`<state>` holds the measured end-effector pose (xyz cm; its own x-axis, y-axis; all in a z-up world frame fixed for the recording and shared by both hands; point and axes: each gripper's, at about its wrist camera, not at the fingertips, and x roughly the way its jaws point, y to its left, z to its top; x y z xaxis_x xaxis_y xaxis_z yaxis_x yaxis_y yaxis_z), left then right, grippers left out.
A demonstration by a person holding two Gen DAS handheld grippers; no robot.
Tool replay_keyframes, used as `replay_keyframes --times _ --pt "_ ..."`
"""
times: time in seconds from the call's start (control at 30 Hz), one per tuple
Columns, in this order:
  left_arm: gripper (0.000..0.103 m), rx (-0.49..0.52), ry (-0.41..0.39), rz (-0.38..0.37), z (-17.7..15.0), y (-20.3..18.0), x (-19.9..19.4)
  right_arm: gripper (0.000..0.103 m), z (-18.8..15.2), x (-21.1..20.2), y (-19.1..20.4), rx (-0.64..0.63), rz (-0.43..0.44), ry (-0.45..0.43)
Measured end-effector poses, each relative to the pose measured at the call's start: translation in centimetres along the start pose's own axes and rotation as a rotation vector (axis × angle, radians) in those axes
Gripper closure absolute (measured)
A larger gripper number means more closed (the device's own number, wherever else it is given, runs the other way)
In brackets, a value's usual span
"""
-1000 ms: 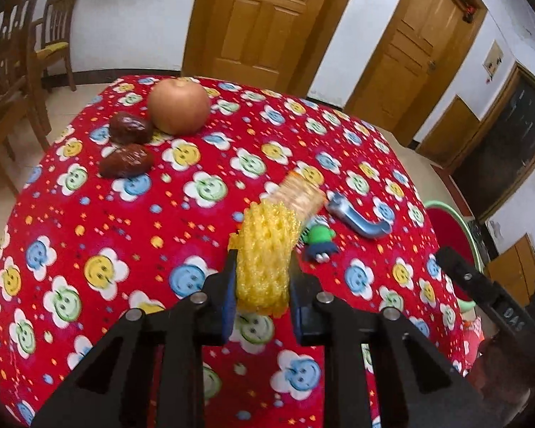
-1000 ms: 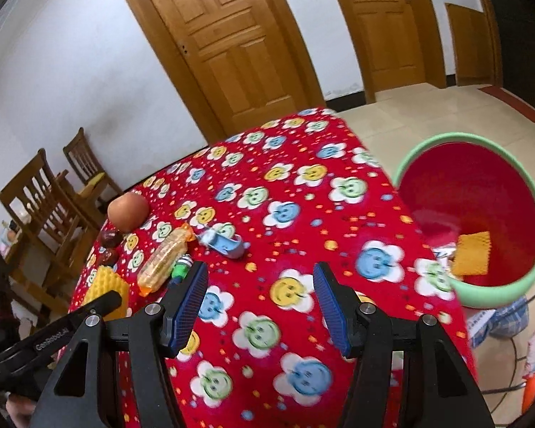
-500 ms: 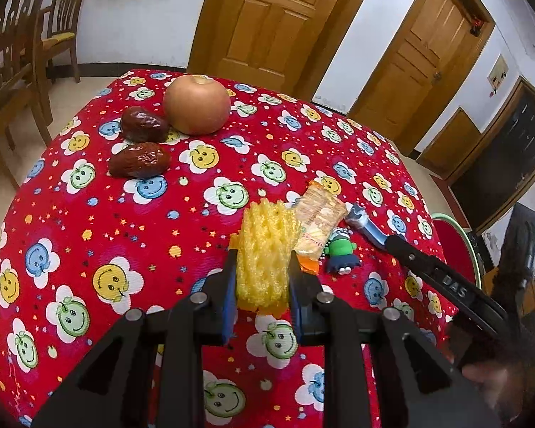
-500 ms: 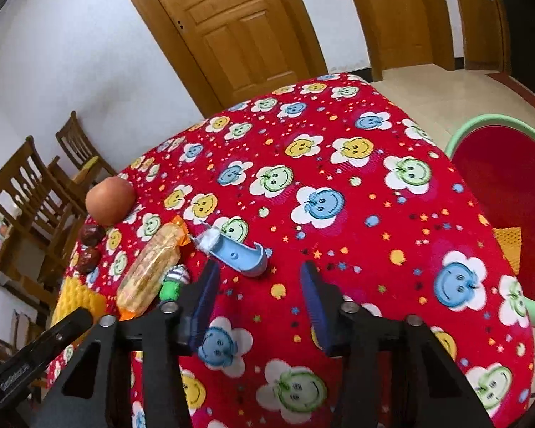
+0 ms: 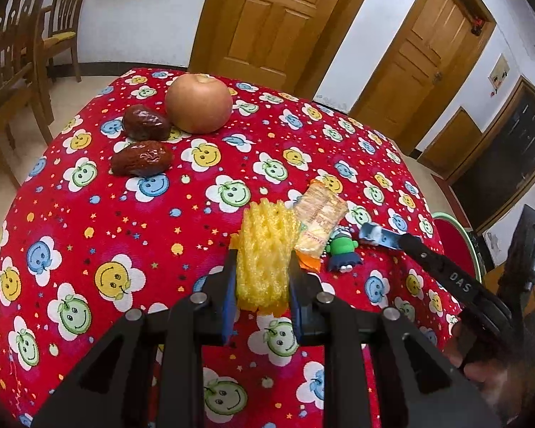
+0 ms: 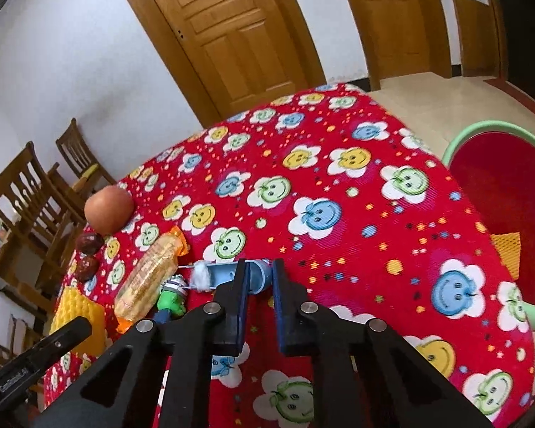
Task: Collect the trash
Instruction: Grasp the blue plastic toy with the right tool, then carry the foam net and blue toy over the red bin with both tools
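My left gripper is shut on a yellow foam fruit net, held just above the red smiley tablecloth. My right gripper has its jaws narrowed around a blue plastic piece with a white cotton tuft; contact is unclear. Next to it lie a clear orange-ended snack wrapper and a small green toy. The wrapper, toy and blue piece also show in the left wrist view. A red bin with a green rim stands on the floor at right.
An apple and two brown dates sit at the table's far left. Wooden chairs stand beyond the left edge. A yellow net piece lies inside the bin. Wooden doors line the back wall.
My right gripper moved left and down to the blue piece and narrowed its jaws around it. My left gripper kept hold of the foam net and shifted slightly nearer the table.
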<state>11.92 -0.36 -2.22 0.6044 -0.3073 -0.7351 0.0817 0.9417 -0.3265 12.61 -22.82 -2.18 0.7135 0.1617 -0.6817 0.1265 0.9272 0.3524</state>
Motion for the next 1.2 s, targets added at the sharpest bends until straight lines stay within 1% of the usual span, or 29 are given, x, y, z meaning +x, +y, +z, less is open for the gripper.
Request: replay_keyframes --times 0.17,0.43,0.77,1.2 --pt "0.079 0.02 -0.005 -0.012 -0.1 -0.9 -0.5 0.091 -0.2 -2.1 -0.9 0.012 0.003 -0.035" --pt "0.079 0.058 -0.013 -0.044 -0.2 -2.8 -1.3 0.091 -1.1 -5.2 -2.5 0.022 -0.03 -0.085" --pt "0.079 0.093 0.008 -0.103 -0.6 -5.4 -1.4 0.091 -1.7 -9.0 -5.1 0.065 -0.048 -0.144" --pt "0.079 0.173 0.027 -0.152 -0.7 -9.9 -0.7 0.091 -2.1 -12.3 -10.0 0.175 -0.108 -0.21"
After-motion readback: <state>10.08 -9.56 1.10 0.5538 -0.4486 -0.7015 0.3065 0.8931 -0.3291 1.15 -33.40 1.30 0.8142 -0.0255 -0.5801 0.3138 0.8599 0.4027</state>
